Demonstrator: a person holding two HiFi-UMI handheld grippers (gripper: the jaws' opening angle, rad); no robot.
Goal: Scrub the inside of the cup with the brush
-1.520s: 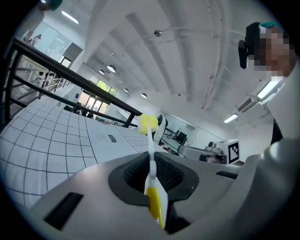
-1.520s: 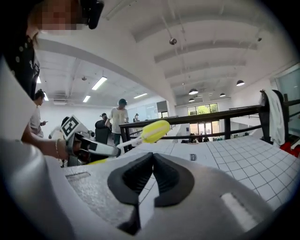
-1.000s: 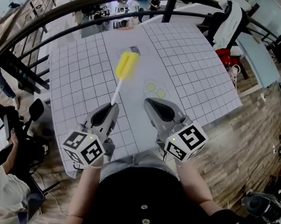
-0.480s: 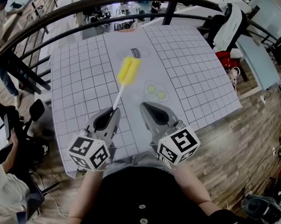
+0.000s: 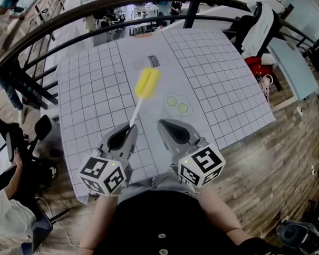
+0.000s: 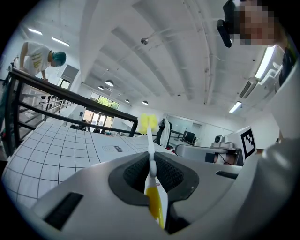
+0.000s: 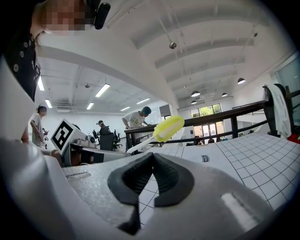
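My left gripper (image 5: 131, 128) is shut on the white handle of a brush (image 5: 146, 82), whose yellow sponge head points away over the table. In the left gripper view the handle runs up between the pads (image 6: 151, 161) to the yellow head (image 6: 148, 122). To its right, my right gripper (image 5: 162, 123) is shut with nothing in it. Its pads meet in the right gripper view (image 7: 151, 157), and the brush head (image 7: 168, 128) shows up and left of them. A faint rounded outline with two green dots (image 5: 176, 103) lies ahead of the right gripper. I see no clear cup.
The gridded white table (image 5: 229, 90) ends at a black railing (image 5: 101, 16) at the back and at edges left, right and near me. A printed label (image 5: 153, 60) lies beyond the brush. A white jacket (image 5: 261, 23) hangs back right. People stand in the background.
The left gripper has rolled a little with the brush, so the yellow head tilts slightly. Both grippers stay about where they were, and the right one stays shut.
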